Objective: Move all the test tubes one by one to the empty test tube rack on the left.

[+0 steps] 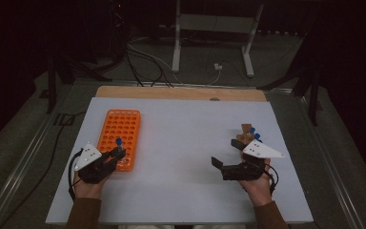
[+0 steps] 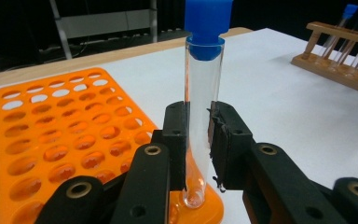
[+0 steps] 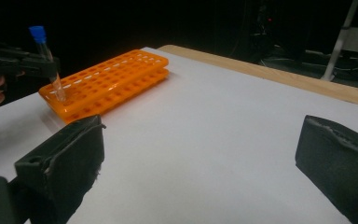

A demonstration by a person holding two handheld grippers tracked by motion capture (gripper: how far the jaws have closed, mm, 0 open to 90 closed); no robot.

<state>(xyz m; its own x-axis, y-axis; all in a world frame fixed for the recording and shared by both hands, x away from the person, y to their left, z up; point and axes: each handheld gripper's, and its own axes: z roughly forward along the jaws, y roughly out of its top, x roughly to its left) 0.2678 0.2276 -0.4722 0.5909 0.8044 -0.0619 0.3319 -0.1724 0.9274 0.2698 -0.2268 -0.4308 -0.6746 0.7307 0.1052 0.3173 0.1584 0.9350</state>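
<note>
The left gripper (image 2: 198,144) is clamped on a tube (image 2: 201,121). The jaws press on the glass from both sides at about mid-length, and the tube stands upright between them. Its blue cap (image 2: 208,21) rises well clear above the jaws. Its rounded bottom hangs below the pads, at the near corner of the orange rack (image 2: 51,135), over or just entering a hole; which of the two cannot be told.

In the high view the rack (image 1: 119,136) lies on the left of the white bench (image 1: 186,157), with the left gripper (image 1: 116,153) at its near right corner.

The right gripper (image 3: 200,163) has its jaws spread wide with nothing between them; it sits above bare bench. A wooden stand (image 1: 246,132) with blue-capped tubes sits just beyond it on the right side.
</note>
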